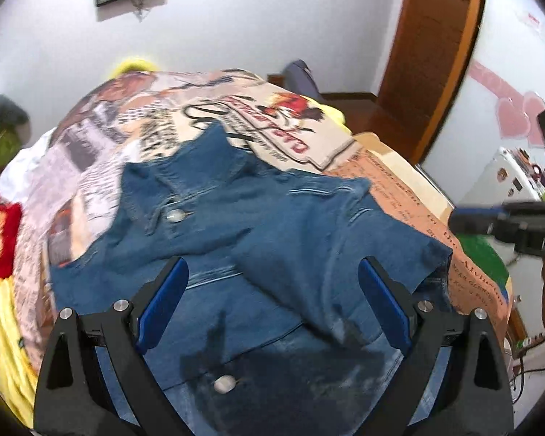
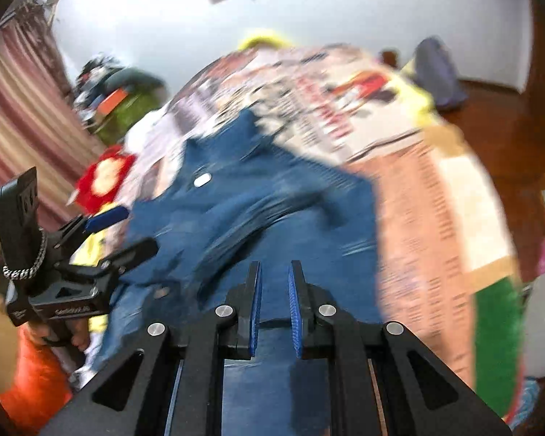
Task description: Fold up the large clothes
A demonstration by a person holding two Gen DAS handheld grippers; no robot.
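The denim jacket (image 1: pixel 258 225) is lying on the bed's printed cover (image 1: pixel 127 138), just ahead of and under both tools. The left hand-held gripper (image 1: pixel 272 309) is hanging over it with jaws wide apart, holding nothing. The folding is looking barely underway — one flap is lying across the front, the rest still rumpled. The right hand-held gripper (image 2: pixel 275 309) is showing jaws drawn nearly together, with nothing visibly pinched. The jacket's long axis is running away from the grippers, collar at the far end.
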